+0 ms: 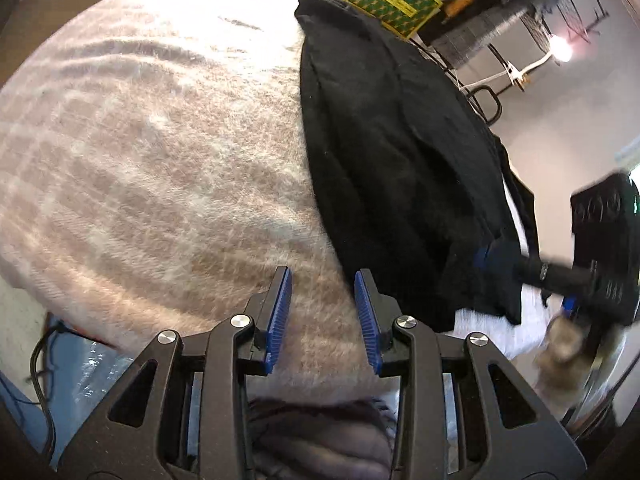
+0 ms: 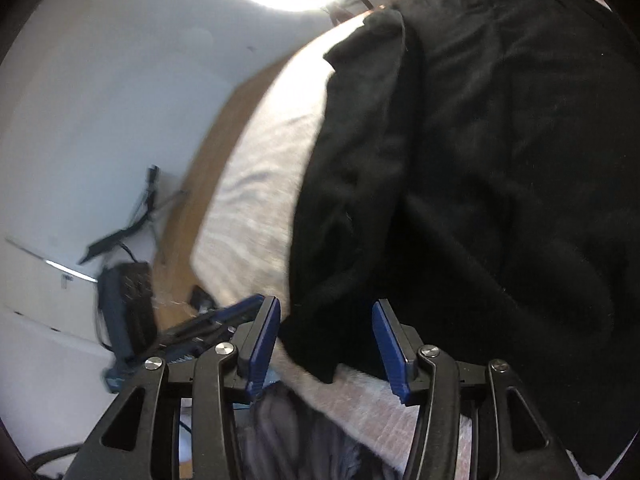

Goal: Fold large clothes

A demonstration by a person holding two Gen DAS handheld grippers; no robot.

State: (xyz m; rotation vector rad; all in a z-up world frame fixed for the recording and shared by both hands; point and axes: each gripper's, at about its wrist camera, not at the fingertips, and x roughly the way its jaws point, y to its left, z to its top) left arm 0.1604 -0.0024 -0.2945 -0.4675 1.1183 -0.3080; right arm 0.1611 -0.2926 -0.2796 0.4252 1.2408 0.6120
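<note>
Black garment lies lengthwise on plaid blanket, right of centre. Left tool parted, empty, over blanket. Right tool parted, straddling near hem, not pinching. Best: seat both layers between pads, grip corners evenly, fold smooth.

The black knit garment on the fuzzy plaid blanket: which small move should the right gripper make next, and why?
Probably lower the right gripper and close on the black knit garment near its hem corner: the jaws stand open, the corner lies between them ungripped on the fuzzy plaid blanket.
</note>
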